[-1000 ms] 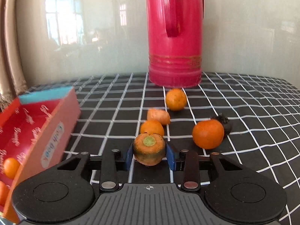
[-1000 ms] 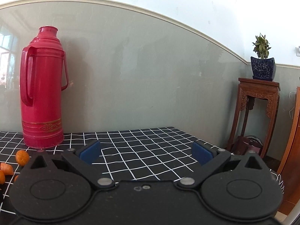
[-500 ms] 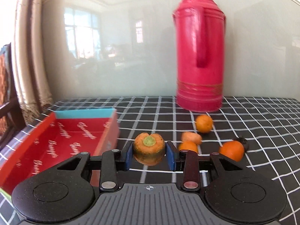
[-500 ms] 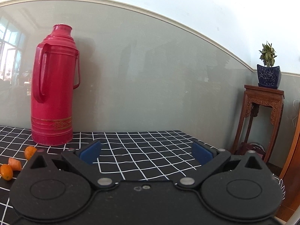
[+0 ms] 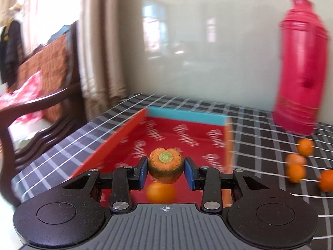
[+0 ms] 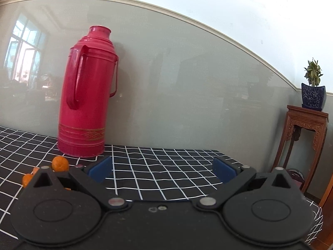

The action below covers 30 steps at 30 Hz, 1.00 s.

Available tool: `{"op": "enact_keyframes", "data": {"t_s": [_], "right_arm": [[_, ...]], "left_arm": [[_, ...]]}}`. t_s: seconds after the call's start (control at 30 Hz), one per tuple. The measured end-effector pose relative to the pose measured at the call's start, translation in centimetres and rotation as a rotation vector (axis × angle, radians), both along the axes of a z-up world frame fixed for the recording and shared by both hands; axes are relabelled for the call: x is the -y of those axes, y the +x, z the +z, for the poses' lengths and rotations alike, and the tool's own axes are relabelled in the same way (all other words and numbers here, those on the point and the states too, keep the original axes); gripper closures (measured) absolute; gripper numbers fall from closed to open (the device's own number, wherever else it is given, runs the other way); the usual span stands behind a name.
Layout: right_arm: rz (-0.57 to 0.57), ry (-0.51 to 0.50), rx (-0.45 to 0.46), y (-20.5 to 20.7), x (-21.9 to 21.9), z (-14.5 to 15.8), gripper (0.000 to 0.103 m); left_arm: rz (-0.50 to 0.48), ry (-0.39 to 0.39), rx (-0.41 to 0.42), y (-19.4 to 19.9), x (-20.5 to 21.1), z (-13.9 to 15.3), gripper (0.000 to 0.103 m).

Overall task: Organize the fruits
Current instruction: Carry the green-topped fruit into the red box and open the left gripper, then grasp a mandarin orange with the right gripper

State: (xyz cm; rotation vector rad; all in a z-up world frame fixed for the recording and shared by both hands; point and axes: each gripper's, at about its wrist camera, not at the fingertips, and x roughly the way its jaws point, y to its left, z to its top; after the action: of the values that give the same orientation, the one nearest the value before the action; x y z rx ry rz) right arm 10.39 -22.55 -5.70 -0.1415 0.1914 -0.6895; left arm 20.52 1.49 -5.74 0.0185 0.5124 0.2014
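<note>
The left gripper [image 5: 165,170] is clamping a carrot stub [image 5: 165,167] above the red box [image 5: 183,137], where an orange [image 5: 160,191] is lying. The right gripper [image 6: 162,169] is hanging wide open over the cloth [image 6: 166,166], near the flask [image 6: 87,95].

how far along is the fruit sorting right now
Done: one orange fruit lies in the red box. In hand: the left tongs hold a carrot piece over the box. Left: four orange pieces on the checked cloth; right tongs open, empty.
</note>
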Motion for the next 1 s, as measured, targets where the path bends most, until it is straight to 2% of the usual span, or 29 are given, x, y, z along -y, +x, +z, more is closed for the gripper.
{"op": "enact_keyframes", "data": {"t_s": [0.23,0.27,0.33,0.4,0.47,0.53,0.73,0.8,0.9,0.97,1.0], "right_arm": [[0.038,0.005,-0.006,0.4,-1.2,0.0,0.006],[0.048,0.010,-0.006,0.4,-1.3,0.0,0.006],[0.064,0.016,-0.007,0.5,-1.7,0.0,0.006],[0.086,0.023,-0.015,0.8,-2.0,-0.1,0.006],[0.109,0.036,-0.027,1.1,-2.4,-0.2,0.006],[0.139,0.058,-0.045,1.5,-2.7,-0.4,0.006],[0.247,0.171,-0.125,3.3,-3.2,-1.0,0.006],[0.266,0.210,-0.157,4.1,-3.2,-1.4,0.009],[0.276,0.258,-0.186,5.3,-3.1,-1.8,0.018],[0.283,0.286,-0.207,6.2,-3.0,-2.0,0.029],[0.283,0.301,-0.219,6.6,-3.0,-2.1,0.030]], "left_arm": [[0.106,-0.025,-0.080,1.2,-2.9,-1.2,0.065],[0.119,-0.032,-0.085,1.2,-3.2,-1.2,0.062],[0.129,-0.041,-0.077,0.8,-3.6,-1.1,0.028],[0.112,-0.040,-0.037,-0.1,-3.7,-0.5,0.021],[0.100,-0.009,-0.006,-0.9,-3.5,-0.1,0.017],[0.109,0.010,0.019,-1.7,-3.6,0.3,0.008],[0.137,0.007,0.070,-3.0,-5.5,1.3,0.006],[0.154,-0.003,0.078,-3.3,-6.3,1.4,0.005],[0.191,-0.016,0.085,-3.6,-7.6,1.5,0.005],[0.219,-0.019,0.090,-3.8,-8.4,1.5,0.005],[0.230,-0.022,0.093,-4.0,-8.9,1.5,0.005]]}}
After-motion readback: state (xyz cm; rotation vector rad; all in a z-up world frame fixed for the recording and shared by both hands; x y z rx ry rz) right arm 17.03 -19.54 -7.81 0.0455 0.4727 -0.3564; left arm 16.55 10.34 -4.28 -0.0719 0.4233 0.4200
